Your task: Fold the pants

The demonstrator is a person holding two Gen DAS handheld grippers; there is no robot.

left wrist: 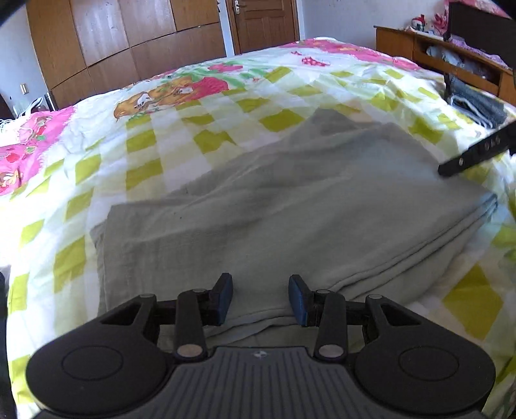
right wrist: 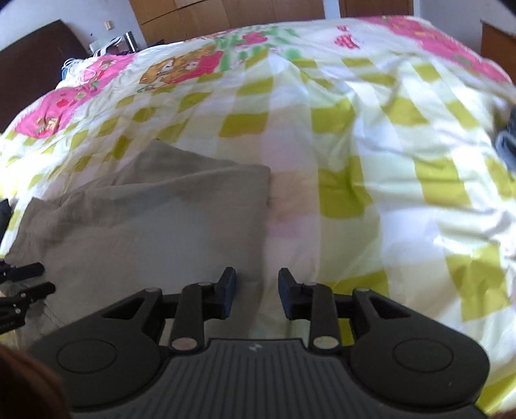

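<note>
Grey-green pants (left wrist: 274, 206) folded flat in creased layers on checked bedspread (left wrist: 206, 106), long axis lying left to right, left gripper (left wrist: 260, 299) and right gripper (right wrist: 257, 293) both parted, holding nothing

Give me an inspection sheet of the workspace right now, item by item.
Surface: bed with checked cartoon bedspread, rumpled.
Job's things: grey-green pants folded into a layered stack, lying flat.
Clutter: dark folded garment at the bed's far right edge.
Grippers: left gripper open, empty, over the pants' near edge; right gripper open, empty, at their right edge.
Cables: nothing seen.
Surroundings: wooden wardrobe, door, shelf unit.
</note>
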